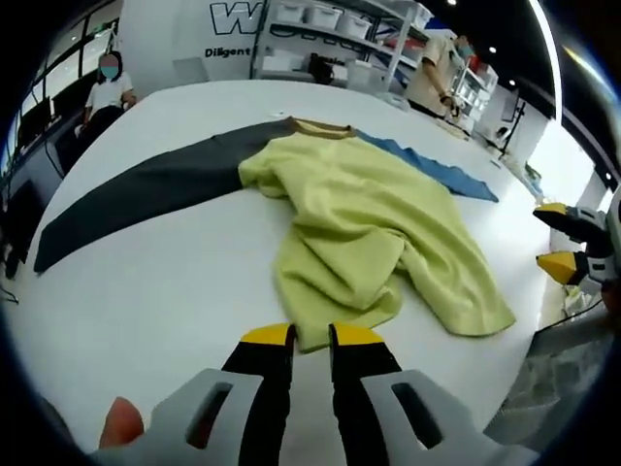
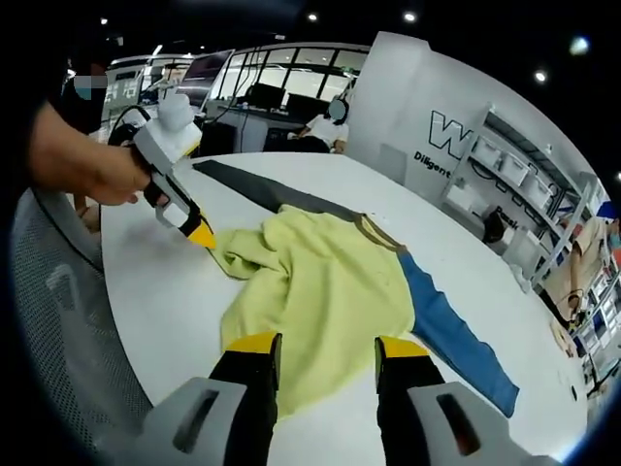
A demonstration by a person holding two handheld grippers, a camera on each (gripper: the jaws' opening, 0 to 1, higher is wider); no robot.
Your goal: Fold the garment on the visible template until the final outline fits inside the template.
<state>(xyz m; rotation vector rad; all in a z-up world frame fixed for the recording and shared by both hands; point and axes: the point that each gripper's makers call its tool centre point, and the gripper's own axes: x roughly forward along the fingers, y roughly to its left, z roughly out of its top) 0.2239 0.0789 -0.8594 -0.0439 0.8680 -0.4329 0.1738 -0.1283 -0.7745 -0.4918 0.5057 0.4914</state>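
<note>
A yellow-green shirt (image 1: 369,228) is lying crumpled on the white table (image 1: 155,291), spread over a template whose dark grey part (image 1: 146,194) and blue part (image 1: 441,170) are sticking out from under it. The left gripper (image 1: 310,337) is sitting at the shirt's hem with jaws nearly closed; whether it is pinching cloth I cannot tell. The right gripper (image 2: 328,347) is hovering over the shirt, jaws apart.

Lab/showroom: storage shelving (image 1: 330,24) w/ bins, wall logo (image 2: 456,136), desks.
</note>
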